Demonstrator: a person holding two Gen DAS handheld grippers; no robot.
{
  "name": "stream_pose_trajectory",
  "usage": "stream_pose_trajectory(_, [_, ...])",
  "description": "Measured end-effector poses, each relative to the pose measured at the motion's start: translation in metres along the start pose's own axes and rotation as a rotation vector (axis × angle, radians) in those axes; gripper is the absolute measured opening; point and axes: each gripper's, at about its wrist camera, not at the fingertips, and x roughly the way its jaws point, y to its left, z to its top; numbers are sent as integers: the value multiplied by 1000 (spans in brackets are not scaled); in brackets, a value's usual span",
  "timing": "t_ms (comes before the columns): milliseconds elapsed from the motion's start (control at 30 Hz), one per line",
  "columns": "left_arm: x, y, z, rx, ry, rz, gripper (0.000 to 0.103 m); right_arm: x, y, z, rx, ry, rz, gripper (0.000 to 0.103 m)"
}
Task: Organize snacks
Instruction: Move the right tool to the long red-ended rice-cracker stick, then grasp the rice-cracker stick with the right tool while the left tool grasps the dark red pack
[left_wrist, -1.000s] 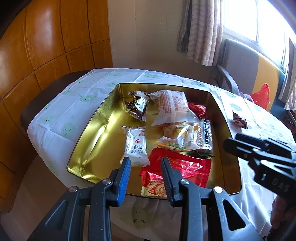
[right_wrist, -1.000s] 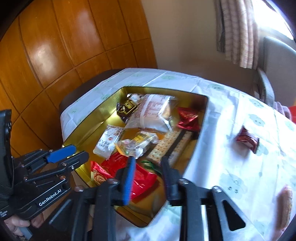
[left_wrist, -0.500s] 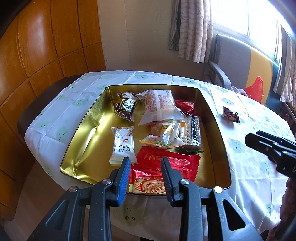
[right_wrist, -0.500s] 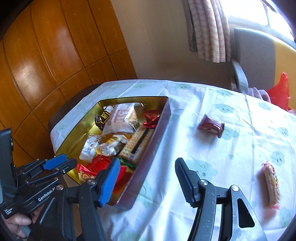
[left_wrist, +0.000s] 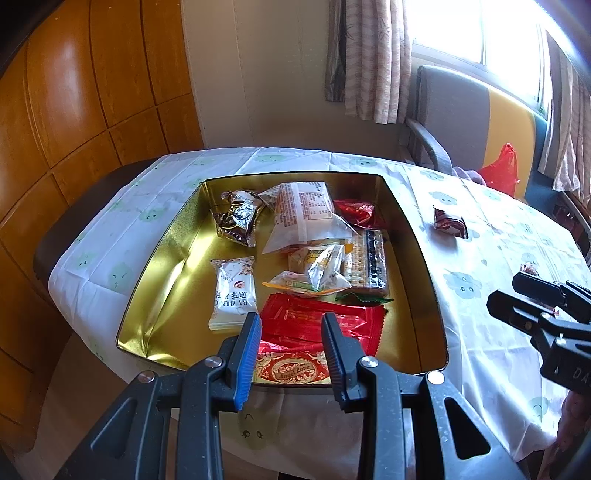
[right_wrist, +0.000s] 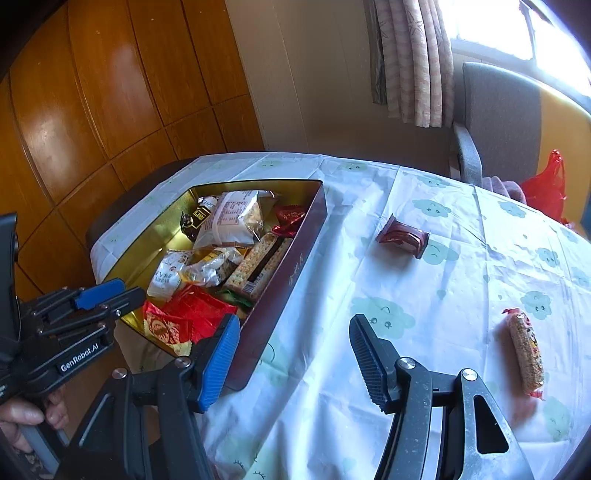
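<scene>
A gold tin (left_wrist: 417, 236) on the cloud-print tablecloth holds several wrapped snacks, among them a red packet (left_wrist: 317, 321), a white packet (left_wrist: 232, 291) and a cracker pack (left_wrist: 369, 262). My left gripper (left_wrist: 291, 317) hovers over the tin's near edge, its fingers a little apart and empty, so it is open. My right gripper (right_wrist: 294, 319) stands wide open and empty over the cloth just right of the tin's dark outer wall (right_wrist: 288, 291). Two snacks lie loose on the cloth: a dark red packet (right_wrist: 402, 236) ahead and a grain bar (right_wrist: 526, 354) to the right.
A grey and yellow chair (left_wrist: 454, 110) with a red plastic bag (left_wrist: 500, 170) stands behind the table by the curtained window. Wooden panelling (right_wrist: 92, 92) lines the left wall. A hand (right_wrist: 22, 413) holds the left gripper's handle.
My right gripper has opened wide and swung right, from over the tin to over the cloth beside it. The left gripper has drawn back a little from the tin.
</scene>
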Motion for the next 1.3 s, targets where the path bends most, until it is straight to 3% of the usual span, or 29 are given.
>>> stream_pose_trajectory(600, [2, -20, 0, 55, 14, -23, 34, -6, -22, -15, 46, 12, -29, 68])
stream_pose_trajectory(1300, [9, -68, 15, 179, 12, -78, 34, -37, -116, -34, 236, -17, -195, 71])
